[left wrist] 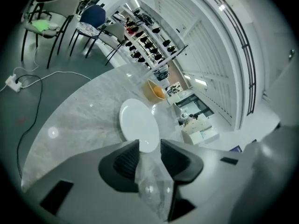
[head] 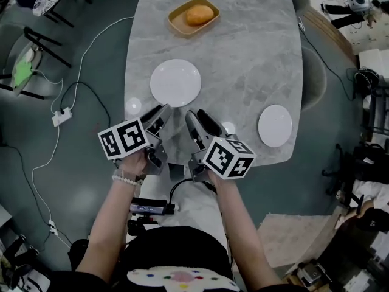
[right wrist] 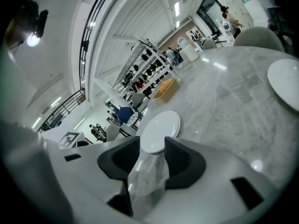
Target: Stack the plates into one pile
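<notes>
1. Judging from how things lie, we have not begun the stacking. Two white plates sit well apart on the grey marbled surface, and neither rests on the other.
2. The centre plate lies just above the middle of the head view, straight ahead of both claws. The second plate lies at the right of that view, near the surface's edge.
3. The left claw has its jaws parted with nothing between them. In its own view only bare surface shows in the gap, with the near rim of the centre plate beyond, and it does not touch that plate.
4. The right claw is spread wide and also empty. In its view the centre plate sits ahead of the jaws and the second plate shows at the right edge of the frame.
5. A tan tray in the upper middle of the head view holds a round orange-brown item — we take it to be no part of the pile.
6. The whole job is left — one plate has to be gripped by its rim, lifted, carried across and set on the other.
</notes>
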`<state>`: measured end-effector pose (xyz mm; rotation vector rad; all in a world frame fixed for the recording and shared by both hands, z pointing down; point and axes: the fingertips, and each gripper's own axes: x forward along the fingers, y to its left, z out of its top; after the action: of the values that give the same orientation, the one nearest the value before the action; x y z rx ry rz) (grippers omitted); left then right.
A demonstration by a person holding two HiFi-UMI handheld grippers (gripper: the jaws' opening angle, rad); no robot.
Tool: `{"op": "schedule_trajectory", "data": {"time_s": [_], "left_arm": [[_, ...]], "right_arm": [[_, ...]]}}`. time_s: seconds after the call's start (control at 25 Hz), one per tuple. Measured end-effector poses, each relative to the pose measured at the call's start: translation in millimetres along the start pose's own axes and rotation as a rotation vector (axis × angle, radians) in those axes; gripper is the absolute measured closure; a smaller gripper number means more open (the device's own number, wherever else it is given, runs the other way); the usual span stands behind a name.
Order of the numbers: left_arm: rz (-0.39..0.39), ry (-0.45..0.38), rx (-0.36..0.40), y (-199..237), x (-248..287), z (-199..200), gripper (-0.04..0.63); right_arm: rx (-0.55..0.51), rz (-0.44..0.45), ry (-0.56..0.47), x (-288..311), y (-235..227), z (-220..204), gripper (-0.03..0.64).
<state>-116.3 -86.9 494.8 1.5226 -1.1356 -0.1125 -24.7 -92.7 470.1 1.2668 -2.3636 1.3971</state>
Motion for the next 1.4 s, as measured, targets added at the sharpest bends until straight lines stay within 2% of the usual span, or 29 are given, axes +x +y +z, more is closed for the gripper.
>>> {"op": "schedule_trajectory", "data": {"time_s": [0.24, 0.96, 1.4], "left_arm": [[-0.064, 0.053, 0.058, -35.9, 16.3, -11.8, 0.46], [-0.188, 0.273, 0.124, -122.4, 103.2, -110.6, 0.477], [-0.229, 0.395, 0.069, -152.7, 152.7, -169.3, 0.438]], "right_arm": [[-0.044, -0.051, -0.111, -32.1, -13.3, 24.2, 0.463], [0.123, -0.245, -0.283, -150.2, -127.5, 37.5, 0.471], [0.179, -0.325, -0.332, -201.9, -176.7, 36.8, 0.471]]}}
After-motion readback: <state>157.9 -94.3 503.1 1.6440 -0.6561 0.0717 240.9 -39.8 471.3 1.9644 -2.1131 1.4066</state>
